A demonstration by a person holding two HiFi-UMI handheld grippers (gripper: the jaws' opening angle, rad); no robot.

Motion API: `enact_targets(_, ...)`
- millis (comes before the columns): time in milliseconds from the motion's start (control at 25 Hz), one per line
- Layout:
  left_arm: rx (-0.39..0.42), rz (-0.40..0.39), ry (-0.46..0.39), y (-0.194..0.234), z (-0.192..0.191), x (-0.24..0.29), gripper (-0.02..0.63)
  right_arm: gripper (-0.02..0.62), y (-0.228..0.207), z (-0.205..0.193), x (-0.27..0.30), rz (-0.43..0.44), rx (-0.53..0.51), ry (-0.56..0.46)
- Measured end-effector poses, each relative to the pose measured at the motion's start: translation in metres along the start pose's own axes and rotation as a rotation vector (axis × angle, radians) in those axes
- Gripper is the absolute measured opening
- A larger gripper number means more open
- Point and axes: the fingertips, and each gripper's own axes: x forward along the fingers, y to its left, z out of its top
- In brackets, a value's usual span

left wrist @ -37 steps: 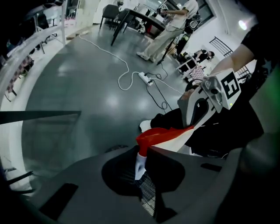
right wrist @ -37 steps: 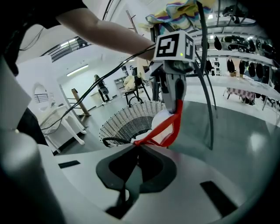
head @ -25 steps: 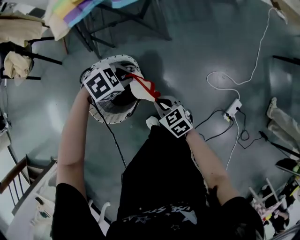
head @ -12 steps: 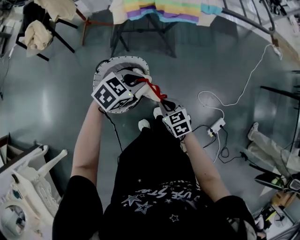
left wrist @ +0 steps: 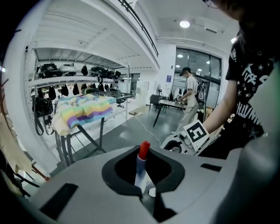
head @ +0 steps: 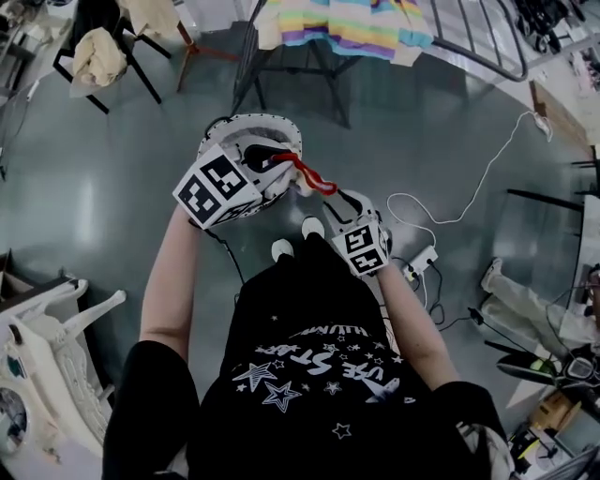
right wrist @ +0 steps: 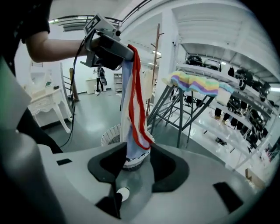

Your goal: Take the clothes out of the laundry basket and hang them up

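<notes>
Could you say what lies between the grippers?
A red-trimmed garment, from the shut left gripper into the right gripper, jaws just opened round it; right gripper view.

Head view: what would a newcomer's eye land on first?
A red-trimmed garment hangs from the shut left gripper above the white laundry basket, its lower end between the fingers of the right gripper, which have just been opening. Beyond, a rainbow-striped cloth drapes a rack.

Glossy grey floor (head: 450,122), white laundry basket (head: 281,124) standing on it, power strip (head: 419,260) nearby, drying rack (head: 323,75) legs beyond
</notes>
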Motion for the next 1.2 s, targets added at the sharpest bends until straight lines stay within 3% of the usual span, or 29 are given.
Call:
enact_targets(80,-0.001,0.011,-0.021,-0.004,0.005,-0.012,0.035,0.265,-0.002,0.006,-0.006,-0.005,-0.06,-0.019)
enact_targets(280,-0.014,0.032,-0.061,-0.012,0.009,-0.033,0.035,0.298,0.018,0.015,0.007,0.09,-0.17,-0.015)
enact_targets(320,-0.018,0.032,-0.071,-0.014,0.01,-0.036,0.034,0.286,0.024,0.018,0.009,0.101,-0.189,-0.024)
enact_targets(360,-0.022,0.031,-0.081,-0.015,0.01,-0.039,0.035,0.226,0.03,0.022,0.012,0.099,-0.205,-0.04)
enact_targets(400,-0.025,0.031,-0.092,-0.016,0.01,-0.042,0.034,0.095,0.033,0.026,0.013,0.084,-0.218,-0.055)
enact_targets(440,-0.027,0.033,-0.1,-0.016,0.009,-0.045,0.035,0.035,0.036,0.029,0.013,0.064,-0.227,-0.065)
enact_targets(600,-0.029,0.067,-0.109,-0.01,-0.001,-0.056,0.034,0.029,0.036,0.029,0.001,0.03,-0.188,-0.06)
enact_targets(800,-0.013,0.099,-0.129,-0.002,0.003,-0.066,0.034,0.026,0.0,0.03,-0.045,-0.041,-0.12,-0.089)
enact_targets(1200,0.126,0.172,-0.194,-0.012,0.084,-0.055,0.035,0.026,-0.114,0.099,-0.176,-0.261,-0.125,-0.305)
